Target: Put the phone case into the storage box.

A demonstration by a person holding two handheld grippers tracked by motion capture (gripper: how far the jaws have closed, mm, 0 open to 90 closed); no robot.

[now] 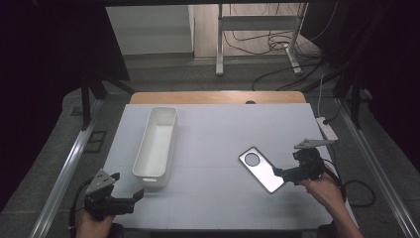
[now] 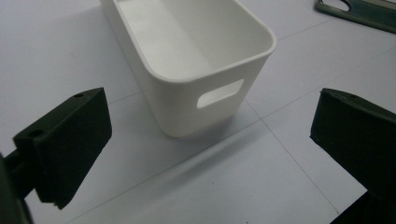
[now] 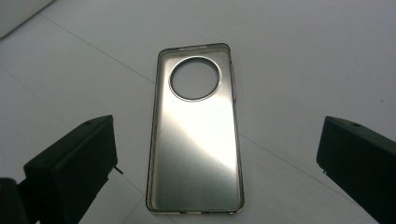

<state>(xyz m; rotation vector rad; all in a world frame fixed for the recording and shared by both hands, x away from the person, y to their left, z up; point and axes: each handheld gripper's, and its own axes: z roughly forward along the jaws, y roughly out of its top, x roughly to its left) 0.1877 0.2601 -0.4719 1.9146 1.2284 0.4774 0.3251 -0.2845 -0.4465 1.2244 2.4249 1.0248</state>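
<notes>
A silvery phone case (image 1: 261,169) with a round camera hole lies flat on the white table top (image 1: 218,198), right of centre. My right gripper (image 1: 287,164) sits just right of it, open, with the jaws pointing at the case's near end. In the right gripper view the phone case (image 3: 196,135) lies between and ahead of the wide-apart jaws of the right gripper (image 3: 217,163), untouched. A long white bin (image 1: 155,144) stands left of centre, empty. My left gripper (image 1: 130,186) is open at the front left, just short of the bin's near end (image 2: 201,60).
A white power strip (image 1: 327,128) lies at the table's right edge. A wooden board (image 1: 218,97) borders the far side. The bin's near wall has a handle slot (image 2: 220,93). Cables and a metal stand (image 1: 257,34) are on the floor beyond the table.
</notes>
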